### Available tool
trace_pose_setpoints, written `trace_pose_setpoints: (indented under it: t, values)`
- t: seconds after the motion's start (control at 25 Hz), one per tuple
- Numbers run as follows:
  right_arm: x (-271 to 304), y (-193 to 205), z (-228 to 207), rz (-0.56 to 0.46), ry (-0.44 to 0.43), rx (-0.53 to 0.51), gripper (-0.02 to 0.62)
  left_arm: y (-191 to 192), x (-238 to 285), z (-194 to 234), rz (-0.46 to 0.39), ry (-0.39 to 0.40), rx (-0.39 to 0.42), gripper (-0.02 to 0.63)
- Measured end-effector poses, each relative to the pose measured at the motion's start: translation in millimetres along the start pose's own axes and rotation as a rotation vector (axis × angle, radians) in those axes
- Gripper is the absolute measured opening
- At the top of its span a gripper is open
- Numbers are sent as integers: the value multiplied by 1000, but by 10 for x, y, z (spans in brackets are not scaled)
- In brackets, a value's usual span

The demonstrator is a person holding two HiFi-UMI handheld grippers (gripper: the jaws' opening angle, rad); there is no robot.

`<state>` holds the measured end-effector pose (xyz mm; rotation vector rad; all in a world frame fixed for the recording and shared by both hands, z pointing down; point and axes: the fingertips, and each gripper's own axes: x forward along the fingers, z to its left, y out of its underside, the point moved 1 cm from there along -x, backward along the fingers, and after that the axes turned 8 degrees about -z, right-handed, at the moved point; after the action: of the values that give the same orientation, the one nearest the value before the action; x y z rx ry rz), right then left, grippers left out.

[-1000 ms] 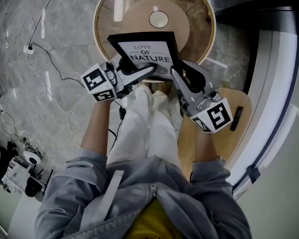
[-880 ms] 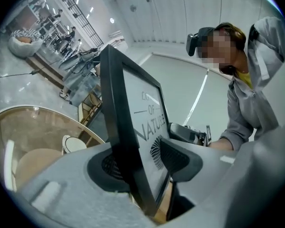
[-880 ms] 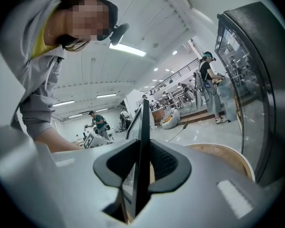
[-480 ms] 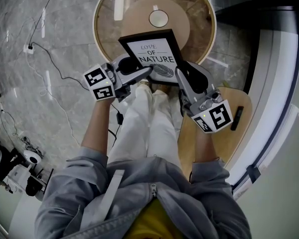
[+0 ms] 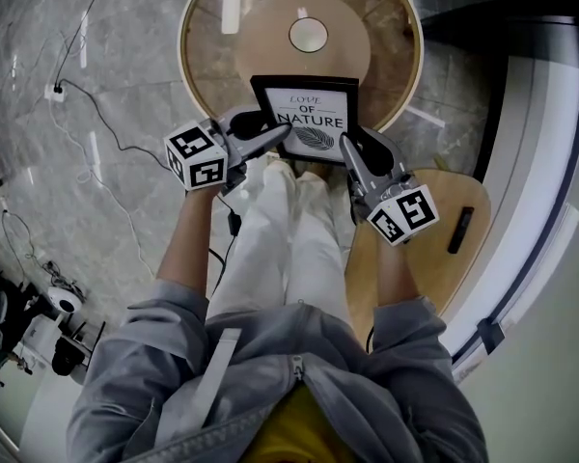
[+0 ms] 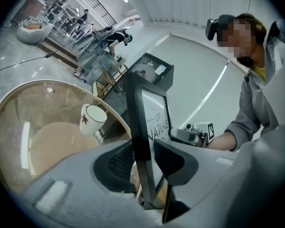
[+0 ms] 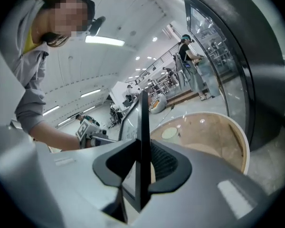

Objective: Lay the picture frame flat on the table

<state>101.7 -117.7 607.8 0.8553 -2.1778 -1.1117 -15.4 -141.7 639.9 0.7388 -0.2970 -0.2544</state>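
Now clamped both sides: left gripper, jaws just tightened, on frame's left edge, right gripper on right; held tilted over table's near edge, top pointing away.

Grey zip jacket over yellow top at lower centre, white trousers; grey left gripper and right gripper carry black-and-white marker cubes.

Black-rimmed, white-faced, lettered picture frame
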Motion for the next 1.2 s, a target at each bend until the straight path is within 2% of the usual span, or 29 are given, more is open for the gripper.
trace_pose_setpoints:
  t: [0.2,0.4,0.56,0.8,1.2]
  values:
    - [34,551,-218,103,36,93,91,353,11,240,118,-59,-8,120]
    - [41,975,-455,177,101,202,92,691,65,454,165,-94,-74,118]
    - [-1,1292,-602,280,145,234,92,889,119,542,202,-101,-107,91]
    - [40,1520,-759,357,194,265,94,1136,178,748,229,-140,-204,95]
    - [241,1733,-935,422,280,344,95,1278,229,1132,297,-216,-290,116]
